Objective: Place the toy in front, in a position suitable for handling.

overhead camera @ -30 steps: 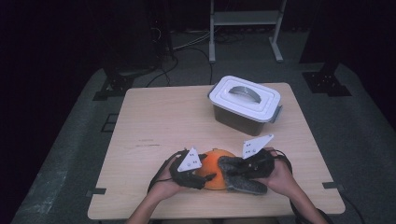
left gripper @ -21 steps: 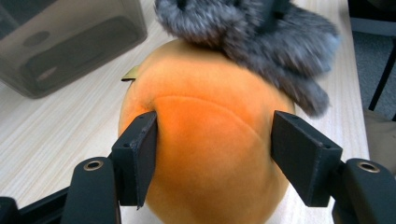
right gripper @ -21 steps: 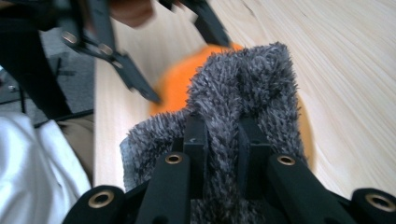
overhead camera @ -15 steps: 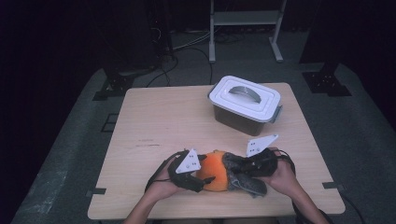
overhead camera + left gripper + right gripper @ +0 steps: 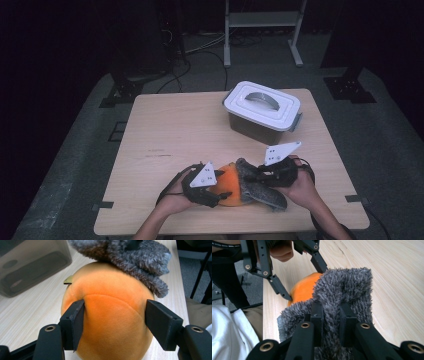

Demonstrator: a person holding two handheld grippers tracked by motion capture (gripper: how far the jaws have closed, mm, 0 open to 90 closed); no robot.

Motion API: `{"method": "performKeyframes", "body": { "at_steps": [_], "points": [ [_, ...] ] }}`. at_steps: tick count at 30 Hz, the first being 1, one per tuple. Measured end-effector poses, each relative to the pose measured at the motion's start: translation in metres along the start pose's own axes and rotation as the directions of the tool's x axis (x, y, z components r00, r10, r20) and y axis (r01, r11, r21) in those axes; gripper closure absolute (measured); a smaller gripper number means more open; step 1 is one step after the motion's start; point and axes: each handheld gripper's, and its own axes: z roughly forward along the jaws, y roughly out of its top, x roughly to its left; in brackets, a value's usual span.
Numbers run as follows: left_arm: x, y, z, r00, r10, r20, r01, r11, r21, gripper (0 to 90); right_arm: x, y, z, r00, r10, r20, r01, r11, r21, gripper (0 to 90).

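Lower centre of the high view, left gripper [image 5: 115,322] jaws just closing around orange plush fruit [image 5: 110,315], one pad touching, right gripper [image 5: 331,322] clamped on grey fuzzy cloth [image 5: 344,290], lidded box [image 5: 262,112] upper right.

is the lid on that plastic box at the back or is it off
On. The white lid sits flat across the top of the box, handle up, with nothing lifted at its edges.
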Motion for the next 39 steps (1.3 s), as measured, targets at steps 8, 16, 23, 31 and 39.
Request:
{"method": "performKeyframes", "body": {
  "at_steps": [8, 16, 23, 31, 39],
  "points": [
    [0.001, 0.009, -0.005, 0.9996, 0.012, -0.025, -0.013, 0.9994, -0.033, 27.0, -0.002, -0.011, 0.008, 0.9983, 0.005, -0.058, -0.003, 0.999, 0.036, 75.7],
    [0.003, 0.011, -0.009, 0.9998, 0.008, -0.020, -0.009, 0.9978, -0.065, 24.9, -0.001, -0.013, 0.009, 0.9954, -0.017, -0.094, 0.021, 0.999, 0.048, 75.8],
    [0.009, 0.005, -0.004, 0.9991, -0.043, 0.004, 0.044, 0.9975, -0.057, 17.9, 0.002, -0.012, 0.012, 0.9886, -0.042, -0.145, 0.050, 0.997, 0.058, 75.9],
    [0.010, -0.004, -0.001, 0.9915, -0.060, 0.116, 0.063, 0.9978, -0.022, 36.2, -0.005, -0.012, 0.006, 0.9981, -0.017, -0.059, 0.021, 0.998, 0.059, 76.0],
    [0.010, -0.002, 0.000, 0.9934, -0.101, 0.054, 0.102, 0.9944, -0.024, 39.8, 0.010, 0.005, 0.002, 0.9989, -0.033, -0.033, 0.032, 0.999, -0.017, 77.5]
  ]
}}
